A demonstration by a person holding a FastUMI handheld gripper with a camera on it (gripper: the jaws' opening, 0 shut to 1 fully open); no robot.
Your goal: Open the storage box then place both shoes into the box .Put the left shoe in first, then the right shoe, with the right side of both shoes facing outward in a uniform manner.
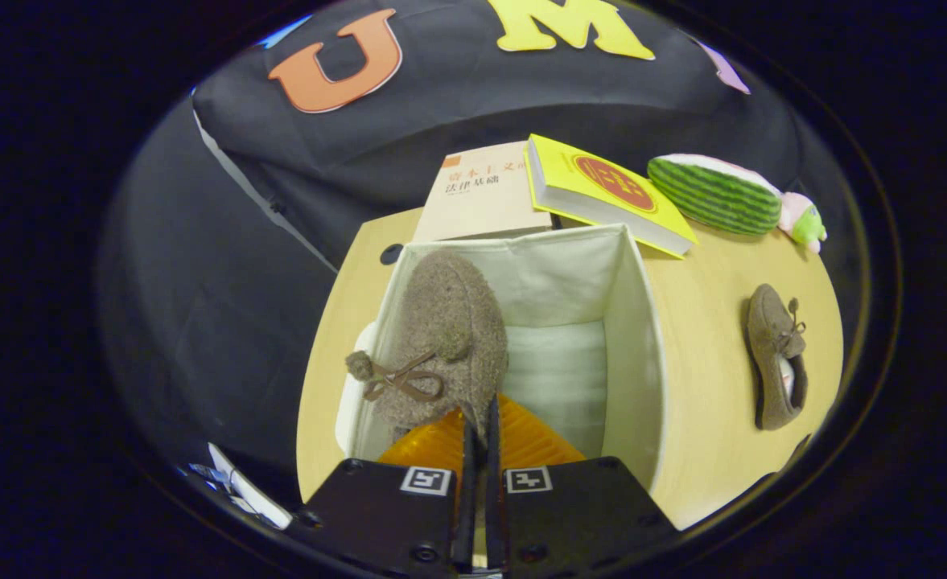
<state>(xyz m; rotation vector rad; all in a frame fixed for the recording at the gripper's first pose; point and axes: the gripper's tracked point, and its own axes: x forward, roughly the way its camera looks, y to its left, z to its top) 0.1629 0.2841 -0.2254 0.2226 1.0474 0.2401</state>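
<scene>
Gripper [481,438] fingers pressed nearly together, pinching the heel edge of a brown fuzzy shoe [441,346] with a pom-pom lace bow; the shoe hangs toe-forward inside the open white fabric storage box [634,322], against its left wall, box floor bare beside it. Second matching shoe [775,358] lies on the wooden table [706,434] to the right of the box, well apart from it. Beyond the box: a beige book [481,193], a yellow book [602,193] overlapping the box's far rim, and a watermelon-slice plush [718,193].
</scene>
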